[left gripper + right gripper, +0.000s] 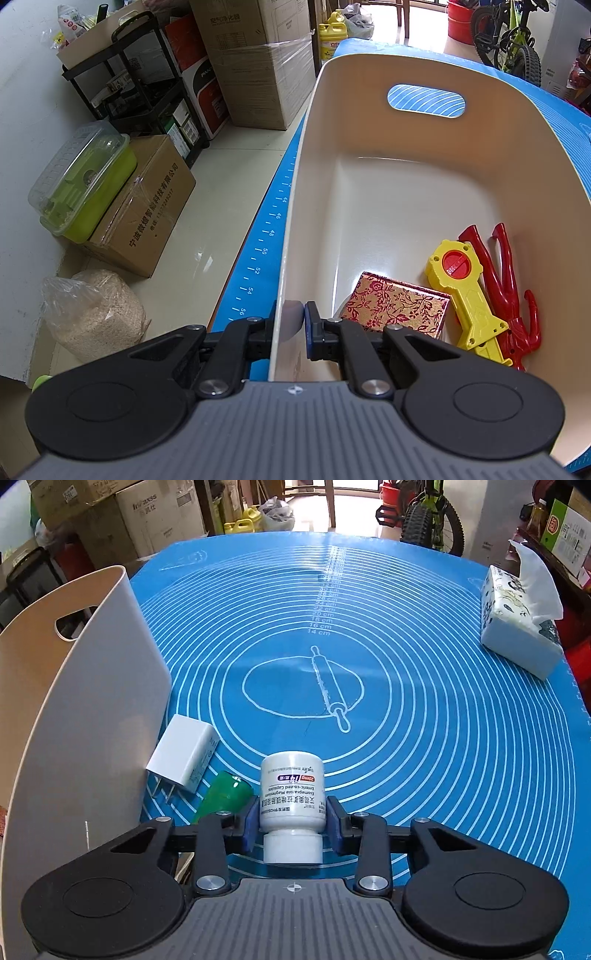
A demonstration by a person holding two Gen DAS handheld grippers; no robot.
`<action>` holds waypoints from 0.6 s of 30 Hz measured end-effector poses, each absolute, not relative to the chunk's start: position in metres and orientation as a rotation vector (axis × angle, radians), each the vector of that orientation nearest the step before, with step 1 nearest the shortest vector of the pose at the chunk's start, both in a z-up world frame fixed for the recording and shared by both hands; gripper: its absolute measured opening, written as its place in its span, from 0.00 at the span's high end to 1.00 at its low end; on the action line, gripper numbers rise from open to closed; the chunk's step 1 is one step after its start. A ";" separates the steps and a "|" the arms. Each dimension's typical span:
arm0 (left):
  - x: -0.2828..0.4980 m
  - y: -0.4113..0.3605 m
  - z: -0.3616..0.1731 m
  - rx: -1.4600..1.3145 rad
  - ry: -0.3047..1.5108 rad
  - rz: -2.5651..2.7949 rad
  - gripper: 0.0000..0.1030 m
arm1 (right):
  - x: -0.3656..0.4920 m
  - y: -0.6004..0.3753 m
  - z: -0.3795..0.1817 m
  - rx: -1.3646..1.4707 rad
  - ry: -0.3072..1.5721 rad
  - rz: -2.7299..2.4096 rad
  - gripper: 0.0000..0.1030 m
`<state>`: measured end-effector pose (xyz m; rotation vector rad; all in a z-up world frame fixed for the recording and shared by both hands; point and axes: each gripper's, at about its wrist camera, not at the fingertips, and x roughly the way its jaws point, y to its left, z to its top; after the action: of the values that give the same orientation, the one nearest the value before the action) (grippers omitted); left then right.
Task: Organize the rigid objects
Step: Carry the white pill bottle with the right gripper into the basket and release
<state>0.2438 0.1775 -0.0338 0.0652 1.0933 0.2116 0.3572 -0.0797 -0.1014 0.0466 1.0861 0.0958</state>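
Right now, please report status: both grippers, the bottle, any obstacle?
Left gripper shut on bin wall. Right gripper shut on white pill bottle, lying on mat. Green object and charger close beside.

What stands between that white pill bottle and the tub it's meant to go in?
Only the tub's own tall wall, left of the bottle, which the right gripper clasps. The charger and green cup lie low beside it. Inside, the far end looks bare.
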 end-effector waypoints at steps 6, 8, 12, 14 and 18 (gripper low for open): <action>0.244 0.178 -0.034 0.067 1.094 0.213 0.87 | 0.347 -0.082 -0.067 0.073 0.971 0.083 0.57; 0.244 0.178 -0.034 0.065 1.093 0.212 0.87 | 0.342 -0.079 -0.051 0.083 0.915 0.095 0.57; 0.244 0.178 -0.034 0.066 1.094 0.213 0.87 | 0.327 -0.070 -0.017 0.116 0.793 0.146 0.57; 0.244 0.178 -0.034 0.066 1.093 0.212 0.87 | 0.318 -0.063 -0.003 0.134 0.740 0.185 0.57; 0.244 0.178 -0.034 0.066 1.093 0.212 0.87 | 0.304 -0.047 0.014 0.139 0.674 0.272 0.57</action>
<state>0.2440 0.1781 -0.0336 0.0661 1.0934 0.2124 0.3036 -0.0465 0.0143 0.1386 0.6740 0.2725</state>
